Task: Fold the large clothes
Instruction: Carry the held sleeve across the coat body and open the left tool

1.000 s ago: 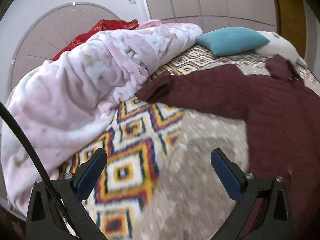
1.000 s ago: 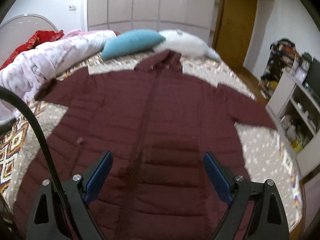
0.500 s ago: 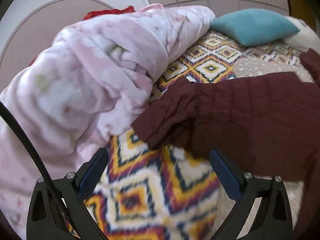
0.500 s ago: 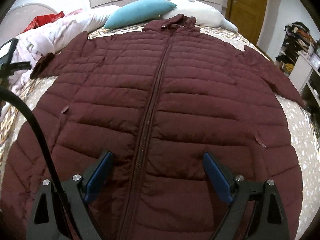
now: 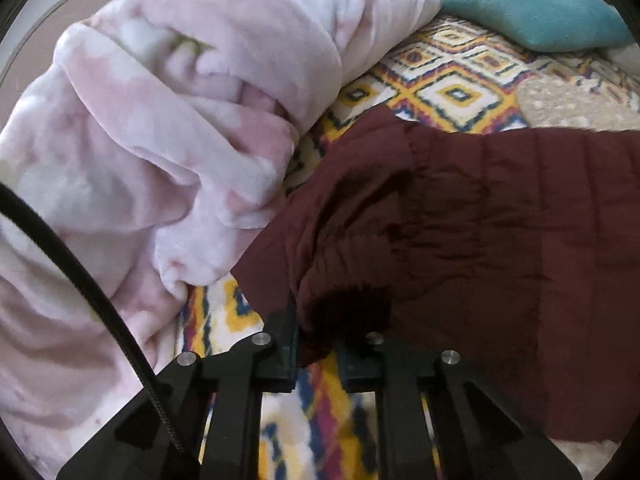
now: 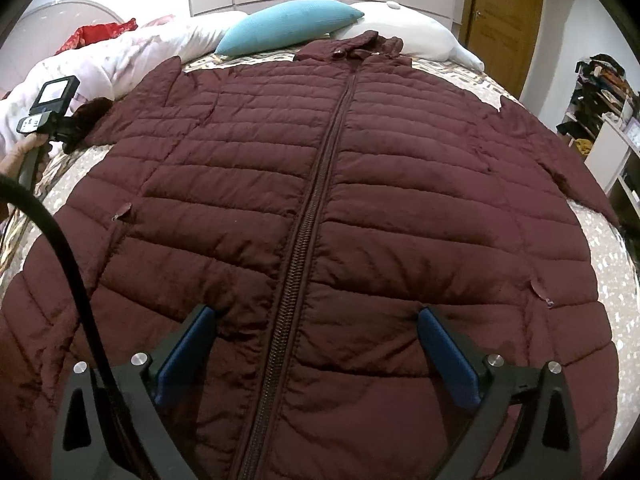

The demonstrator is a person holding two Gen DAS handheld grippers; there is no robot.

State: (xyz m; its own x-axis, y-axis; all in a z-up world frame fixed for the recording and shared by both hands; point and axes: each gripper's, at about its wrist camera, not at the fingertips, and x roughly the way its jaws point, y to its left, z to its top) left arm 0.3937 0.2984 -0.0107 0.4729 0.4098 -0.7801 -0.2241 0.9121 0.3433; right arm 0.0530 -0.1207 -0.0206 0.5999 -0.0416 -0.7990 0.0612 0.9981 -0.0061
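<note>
I am seeing the maroon jacket (image 6: 340,208) lying spread flat across the bed (image 6: 608,280), zipped front up. My left gripper (image 5: 316,340) has just been closing and is pinching the jacket's sleeve cuff (image 5: 320,280), just beside the pink blanket (image 5: 160,140). My right gripper (image 6: 316,344) is hovering wide open above the jacket's hem, its 2 fingers straddling the zipper (image 6: 308,240).

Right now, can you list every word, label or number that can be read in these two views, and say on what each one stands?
No text can be read in either view.
White label on the left hand-held gripper: dark marks, too small and blurred to read.
Screen above the label: pale, no characters legible.
Jacket, blanket, cushion, bedspread: no writing visible.
</note>
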